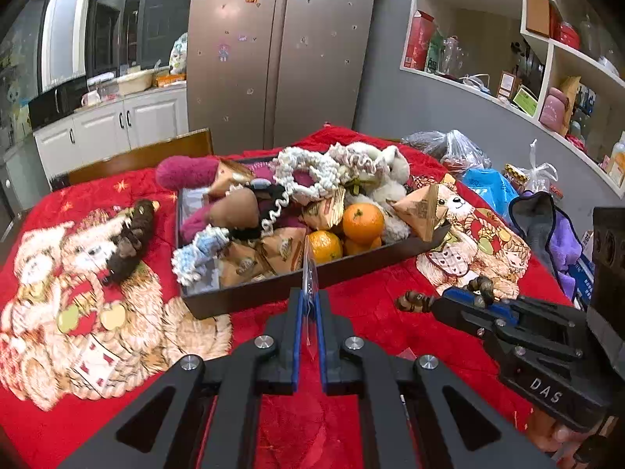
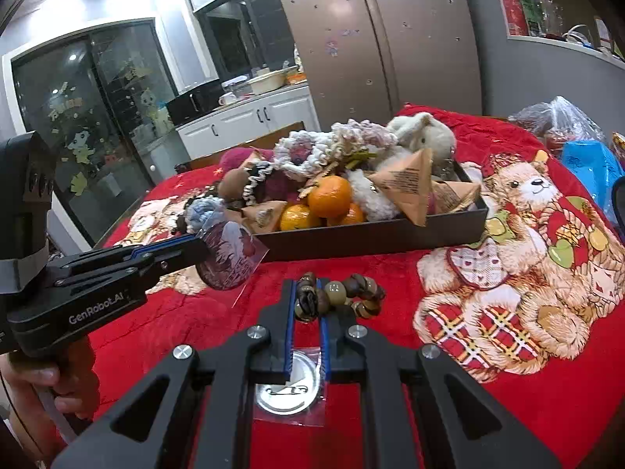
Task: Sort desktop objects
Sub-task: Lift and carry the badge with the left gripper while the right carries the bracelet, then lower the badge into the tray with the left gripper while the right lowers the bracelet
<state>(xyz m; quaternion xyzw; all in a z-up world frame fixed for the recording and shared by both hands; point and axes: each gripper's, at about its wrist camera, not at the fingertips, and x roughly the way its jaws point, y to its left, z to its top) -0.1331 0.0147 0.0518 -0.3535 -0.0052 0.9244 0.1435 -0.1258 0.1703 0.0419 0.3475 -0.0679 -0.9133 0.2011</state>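
Left gripper (image 1: 309, 305) has its fingers nearly pressed together, pinching a clear plastic sleeve with a round badge (image 2: 230, 260) inside. In the left wrist view the sleeve shows edge-on between the blue pads; in the right wrist view it's a dark reddish disc in a clear bag, held off the blanket just in front of the tray's near left corner

Right gripper (image 2: 306, 301) is also closed down, pinching a bead bracelet (image 2: 343, 295) of brown and tan beads. One end sits between the pads, the rest loops out to the right of the fingertips, above the blanket. Left wrist view shows the same beads poking out either side of the right gripper's tip

Dark tray (image 2: 375, 234) sits on the red teddy-bear blanket (image 2: 508, 398), piled up: three oranges (image 2: 329, 196) stacked near the front middle, brown triangular paper packets (image 2: 406, 185), crochet scrunchies (image 1: 308, 172), a white plush toy (image 2: 425, 133), a magenta fuzzy item (image 1: 187, 172) at the back left

A dark brown scrunchie (image 1: 131, 240) lies on the blanket left of the tray, apart from it

A silver round badge (image 2: 287, 389) in a clear sleeve lies flat on the blanket right under the right gripper

A hand (image 2: 47, 387) grips the left gripper's handle at the lower left of the right wrist view

Plastic bags (image 1: 461, 148) sit beyond the right edge of the blanket
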